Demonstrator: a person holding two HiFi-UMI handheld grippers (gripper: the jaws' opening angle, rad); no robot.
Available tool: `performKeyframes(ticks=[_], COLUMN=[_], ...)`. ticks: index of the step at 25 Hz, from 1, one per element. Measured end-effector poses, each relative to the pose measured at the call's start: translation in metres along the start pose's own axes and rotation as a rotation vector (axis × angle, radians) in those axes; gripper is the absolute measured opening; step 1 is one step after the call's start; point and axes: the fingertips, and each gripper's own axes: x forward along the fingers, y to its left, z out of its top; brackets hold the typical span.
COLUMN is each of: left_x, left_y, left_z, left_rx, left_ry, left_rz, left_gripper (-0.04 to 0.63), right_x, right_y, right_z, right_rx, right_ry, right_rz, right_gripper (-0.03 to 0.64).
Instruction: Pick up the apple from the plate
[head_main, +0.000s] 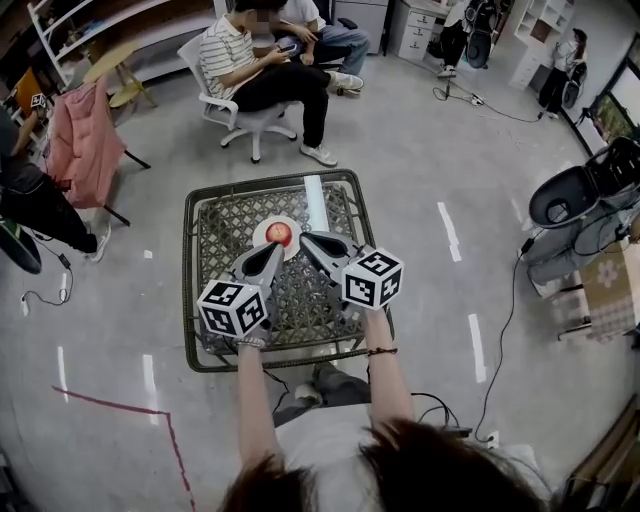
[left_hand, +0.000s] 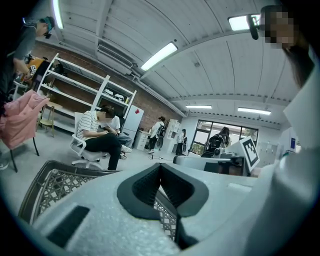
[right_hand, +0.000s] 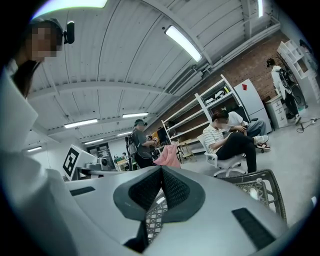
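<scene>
A red apple lies on a small white plate near the middle of a dark lattice-top table. My left gripper hangs over the table just in front of the plate, its jaws shut and empty. The right gripper is just right of the apple, also shut with nothing in it. Neither touches the apple. In the left gripper view my left gripper shows its pads pressed together, and the right gripper view shows the same for the right gripper. The apple is hidden in both gripper views.
A white strip lies on the table's far side. A seated person on a white chair is behind the table. A pink cloth hangs over a chair at the left. Cables run across the floor at the right.
</scene>
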Motion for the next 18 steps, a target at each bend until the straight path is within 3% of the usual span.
performKeyframes(ticks=[13,18], left_x=[0.007,0.011], left_y=[0.035,0.041], left_z=[0.016,0.006], left_rx=[-0.004,-0.018], left_ry=[-0.056,-0.024], left_rz=[0.115,0.118], left_gripper=[0.011,0.011], right_x=[0.031,0.037], right_y=[-0.021,-0.032], right_z=[0.013,0.006], right_rx=[0.004,0.043], right_ry=[0.023,0.028], right_rz=[0.047,0.028], right_gripper=[0.009,0.009])
